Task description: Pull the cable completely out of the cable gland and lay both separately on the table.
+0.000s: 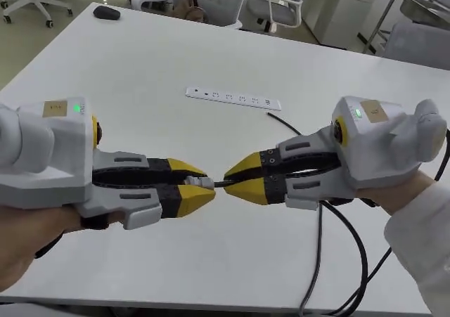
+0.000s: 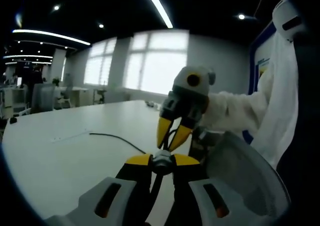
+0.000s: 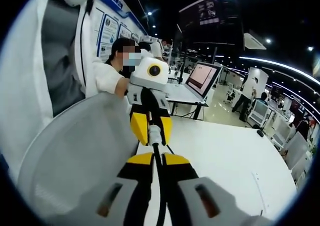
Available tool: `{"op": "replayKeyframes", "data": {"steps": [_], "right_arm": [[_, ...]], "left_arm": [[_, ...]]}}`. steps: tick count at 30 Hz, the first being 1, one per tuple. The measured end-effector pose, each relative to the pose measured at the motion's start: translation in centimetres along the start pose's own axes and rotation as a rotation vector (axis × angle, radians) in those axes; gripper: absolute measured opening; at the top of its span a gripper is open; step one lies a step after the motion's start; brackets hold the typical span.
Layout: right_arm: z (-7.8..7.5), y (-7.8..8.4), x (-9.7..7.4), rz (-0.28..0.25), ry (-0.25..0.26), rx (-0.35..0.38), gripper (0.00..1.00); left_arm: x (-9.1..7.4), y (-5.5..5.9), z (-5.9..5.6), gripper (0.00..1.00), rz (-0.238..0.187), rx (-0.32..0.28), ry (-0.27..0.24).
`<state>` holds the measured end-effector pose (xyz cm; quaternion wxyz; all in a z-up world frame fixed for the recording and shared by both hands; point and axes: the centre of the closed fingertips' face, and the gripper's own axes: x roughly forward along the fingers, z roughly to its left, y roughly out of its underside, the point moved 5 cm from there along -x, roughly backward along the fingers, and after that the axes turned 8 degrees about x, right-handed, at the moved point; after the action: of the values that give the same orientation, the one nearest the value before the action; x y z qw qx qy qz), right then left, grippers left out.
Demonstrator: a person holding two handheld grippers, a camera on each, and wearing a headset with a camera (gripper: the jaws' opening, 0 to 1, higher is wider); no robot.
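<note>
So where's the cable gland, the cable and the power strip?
cable gland (image 1: 199,182): head view, its pale body
cable (image 3: 158,158): right gripper view, black stretch between jaws
power strip (image 1: 232,98): head view, middle of top

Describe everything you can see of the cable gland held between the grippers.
The cable gland is a small, pale grey piece, plastic by its look. It is held level above the table, clamped between the yellow tips of the left gripper. The black cable is not yet out: it leaves the gland's end toward the right gripper, which grips it close by. Finer detail is too small to tell.
</note>
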<state>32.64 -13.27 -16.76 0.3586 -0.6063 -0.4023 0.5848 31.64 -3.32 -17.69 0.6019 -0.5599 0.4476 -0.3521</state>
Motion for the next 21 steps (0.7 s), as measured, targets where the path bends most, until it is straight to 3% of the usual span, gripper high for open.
{"op": "replayKeyframes", "data": {"steps": [11, 21], "right_arm": [[-0.4, 0.2, -0.9, -0.021, 0.021, 0.035, 0.04], [-0.6, 2.6, -3.4, -0.014, 0.087, 0.103, 0.04]], "left_arm": [[-0.3, -0.1, 0.4, 0.17, -0.014, -0.040, -0.021], [-0.5, 0.1, 0.8, 0.17, -0.002, -0.056, -0.043]]}}
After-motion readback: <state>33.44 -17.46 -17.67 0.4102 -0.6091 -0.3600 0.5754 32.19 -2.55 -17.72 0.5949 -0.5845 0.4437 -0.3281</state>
